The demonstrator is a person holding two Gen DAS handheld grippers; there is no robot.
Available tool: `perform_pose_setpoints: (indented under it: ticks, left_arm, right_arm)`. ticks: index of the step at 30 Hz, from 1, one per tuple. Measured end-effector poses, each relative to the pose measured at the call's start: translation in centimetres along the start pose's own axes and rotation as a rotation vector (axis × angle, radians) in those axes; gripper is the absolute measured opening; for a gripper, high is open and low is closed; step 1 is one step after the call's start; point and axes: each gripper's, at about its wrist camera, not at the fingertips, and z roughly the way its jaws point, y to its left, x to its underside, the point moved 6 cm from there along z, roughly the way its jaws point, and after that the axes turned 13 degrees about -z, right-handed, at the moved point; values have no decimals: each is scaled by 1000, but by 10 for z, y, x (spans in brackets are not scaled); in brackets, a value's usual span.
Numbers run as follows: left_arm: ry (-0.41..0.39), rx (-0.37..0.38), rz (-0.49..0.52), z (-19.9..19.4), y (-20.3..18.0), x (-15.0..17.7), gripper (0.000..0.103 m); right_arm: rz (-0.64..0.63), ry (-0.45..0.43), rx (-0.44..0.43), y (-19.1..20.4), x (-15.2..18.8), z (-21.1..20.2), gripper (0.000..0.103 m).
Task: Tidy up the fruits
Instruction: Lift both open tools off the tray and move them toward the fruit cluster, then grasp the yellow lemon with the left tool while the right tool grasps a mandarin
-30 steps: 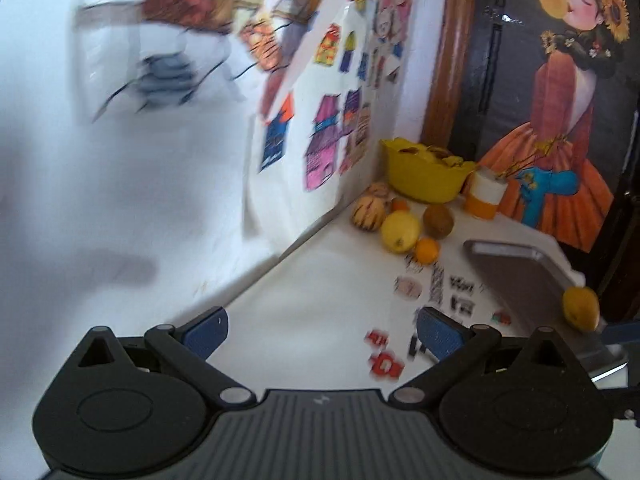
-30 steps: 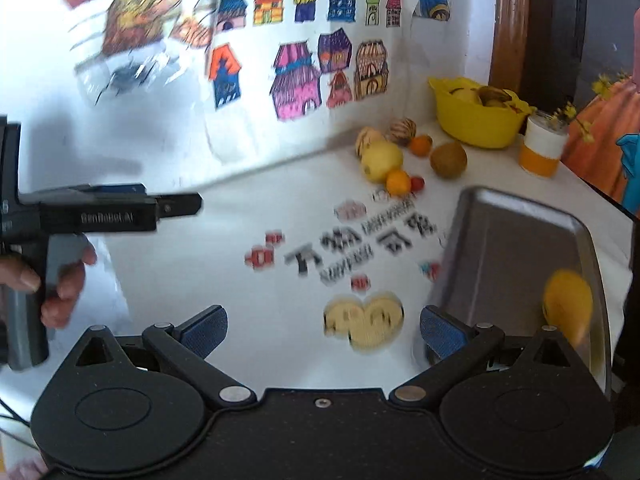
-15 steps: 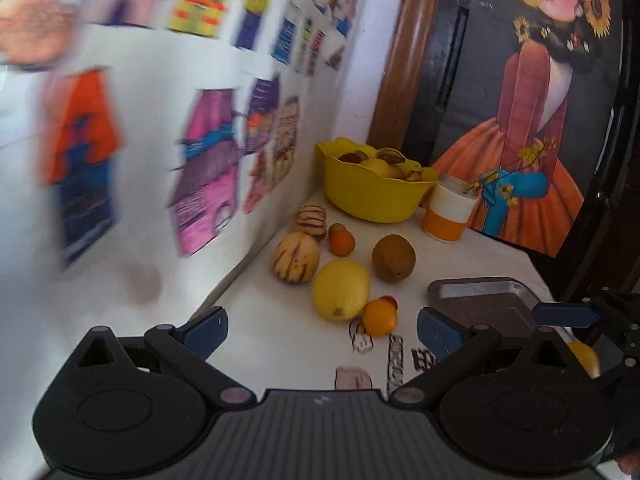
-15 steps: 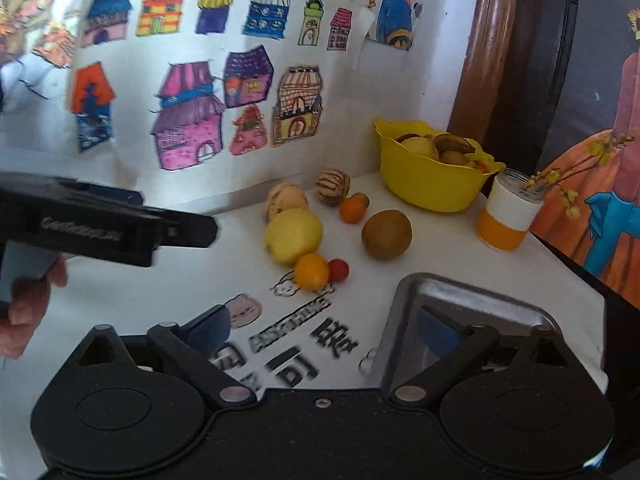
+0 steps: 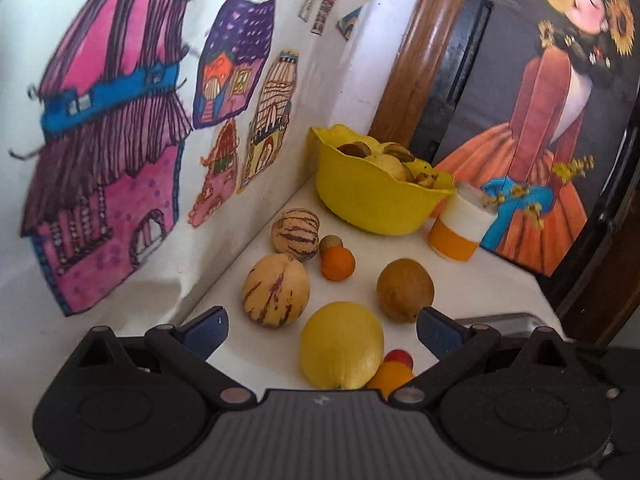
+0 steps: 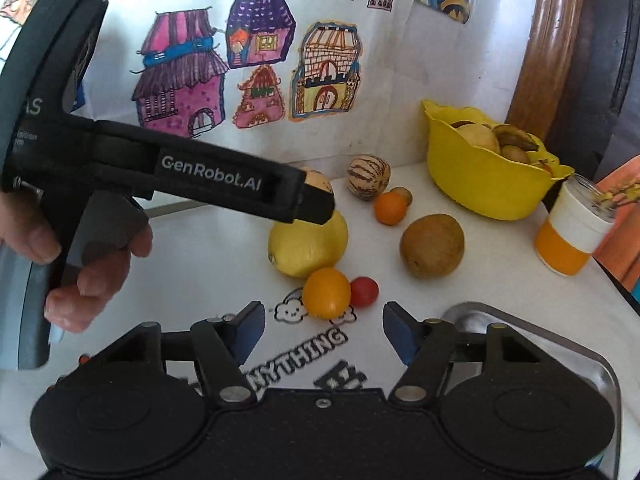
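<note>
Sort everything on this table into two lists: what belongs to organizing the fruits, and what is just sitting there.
Part of the job:
lemon
kiwi
two striped melons
small oranges
cherry tomato
metal tray
yellow bowl of fruit

Just lying about:
orange-and-white cup
house drawings on the wall
printed tablecloth

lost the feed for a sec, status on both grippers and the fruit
Left hand-held gripper open, big yellow lemon between its fingers, ungripped. Right hand-held gripper open, empty, facing small orange citrus. Nothing blocking.
</note>
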Motion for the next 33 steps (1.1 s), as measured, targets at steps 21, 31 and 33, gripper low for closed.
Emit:
perform_pose_setpoints:
  ticks: [21,31,33]
  left_arm:
    - [87,38,49,17,4,19,78]
    - [129,91,-59,21,12,21,58]
    - [133,100,-76,22,13,20,58]
  right_arm:
    - [-22,63,77,7,-3,26,54]
    - [-88,48,112,13,-8,42,41]
    - [-97,45,111,14,-9,43,40]
